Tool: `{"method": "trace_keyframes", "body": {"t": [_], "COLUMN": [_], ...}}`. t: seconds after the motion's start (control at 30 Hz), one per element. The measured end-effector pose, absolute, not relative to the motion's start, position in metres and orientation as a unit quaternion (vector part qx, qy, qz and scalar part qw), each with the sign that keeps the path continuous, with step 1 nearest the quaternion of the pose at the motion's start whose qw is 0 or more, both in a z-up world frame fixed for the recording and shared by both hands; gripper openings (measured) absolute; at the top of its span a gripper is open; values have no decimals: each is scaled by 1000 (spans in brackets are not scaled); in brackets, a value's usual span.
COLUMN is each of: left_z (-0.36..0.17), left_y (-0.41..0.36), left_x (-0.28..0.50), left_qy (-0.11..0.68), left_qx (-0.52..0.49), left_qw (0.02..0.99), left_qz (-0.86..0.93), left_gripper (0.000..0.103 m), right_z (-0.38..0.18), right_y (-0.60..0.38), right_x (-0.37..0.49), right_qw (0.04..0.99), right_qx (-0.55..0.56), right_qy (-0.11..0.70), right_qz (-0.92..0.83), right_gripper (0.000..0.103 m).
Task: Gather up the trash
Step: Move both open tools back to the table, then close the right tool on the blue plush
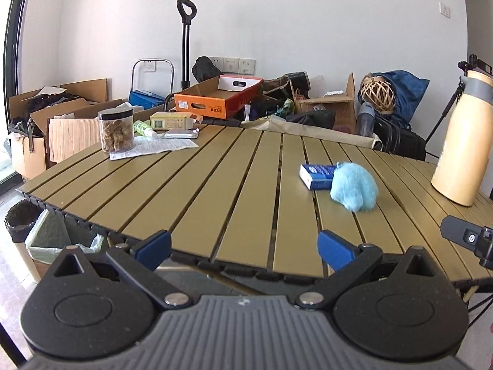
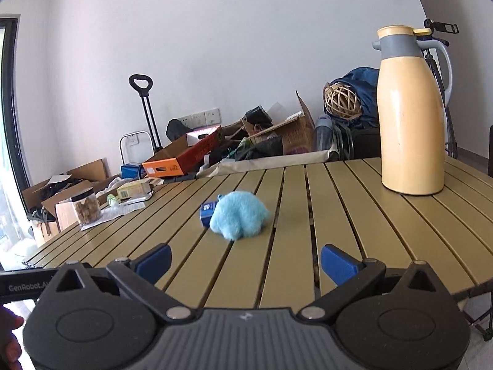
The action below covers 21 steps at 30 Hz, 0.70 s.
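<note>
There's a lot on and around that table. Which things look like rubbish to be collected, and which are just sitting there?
Likely part of the job:
printed paper sheet
opened yellow carton
foil wrapper
lined bin beside the table

Probably just lying about:
flask
blue fluffy toy
small blue box
snack jar

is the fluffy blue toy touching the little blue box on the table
Touching. In the left wrist view the fluffy blue toy overlaps the blue box's right end with no gap; the right wrist view agrees.

Bare slats ahead; plush toy (image 2: 238,215), thermos (image 2: 411,117) obstruct right half.
</note>
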State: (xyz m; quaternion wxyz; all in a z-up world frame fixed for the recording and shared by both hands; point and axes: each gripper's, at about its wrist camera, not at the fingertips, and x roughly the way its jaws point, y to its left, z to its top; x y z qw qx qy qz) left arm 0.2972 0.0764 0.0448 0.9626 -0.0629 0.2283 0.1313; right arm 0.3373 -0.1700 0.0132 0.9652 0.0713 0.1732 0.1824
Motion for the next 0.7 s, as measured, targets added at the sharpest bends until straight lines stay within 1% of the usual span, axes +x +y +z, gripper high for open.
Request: {"method": "trace_keyframes", "body": {"t": [0.27,0.43,0.53,0.7], "left_z": [63,70,68,52], "left_y": [101,111,109,118], "left_x": [345,372,384,404], "left_qy": [218,216,216,235], "left_qx": [-80,-88,-74,-85], "left_qw": [959,957,958,953], "left_qz": [160,173,174,172], "left_gripper": [103,103,103,103], "right_z": [19,19,15,8], "right_y": [-148,-130,-121,-110], "right_x": [384,419,433,459], "right_qw": [968,962,960,962], "right_qx": [66,71,72,51], "right_qy": [152,173,183,197], "right_qz": [189,199,201,182], "right_gripper": [103,103,103,103]}}
